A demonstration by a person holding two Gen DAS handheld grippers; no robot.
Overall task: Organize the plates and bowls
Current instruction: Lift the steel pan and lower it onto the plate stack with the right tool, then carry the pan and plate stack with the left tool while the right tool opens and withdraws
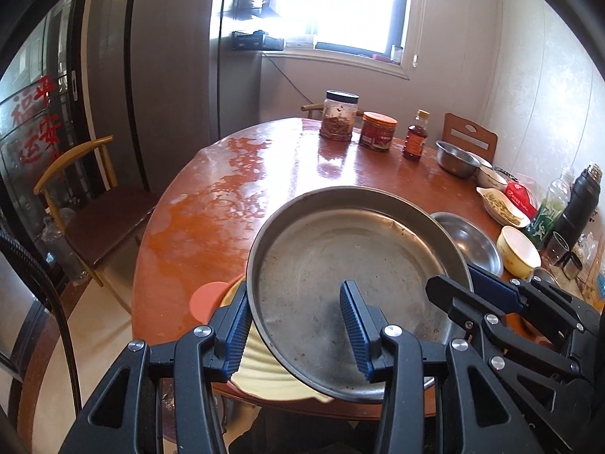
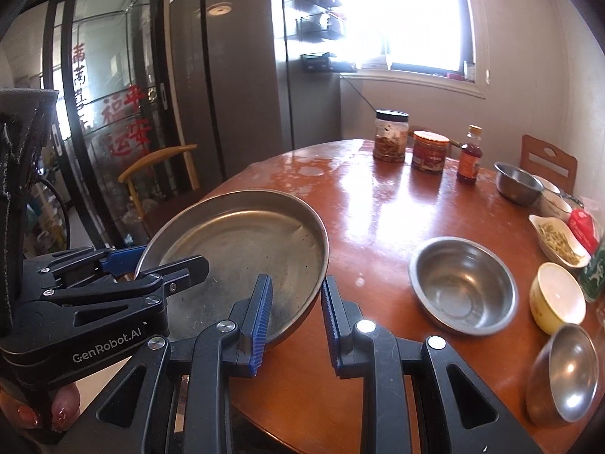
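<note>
the big steel pan [image 1: 340, 283] is tilted off the counter [image 1: 211, 219], its near edge over a cream plate [image 1: 264, 374]. left tongs [image 1: 298, 325] straddle the pan's near-left rim; whether they pinch it i cannot tell. right tongs [image 2: 295, 321] stand part open around the right rim, not closed. risk: the slick metal could slip and bang the plate or the steel bowl [image 2: 463, 283] nearby.

Left tongs [image 1: 298, 325] and right tongs [image 2: 297, 319] both held forward, jaws parted
</note>
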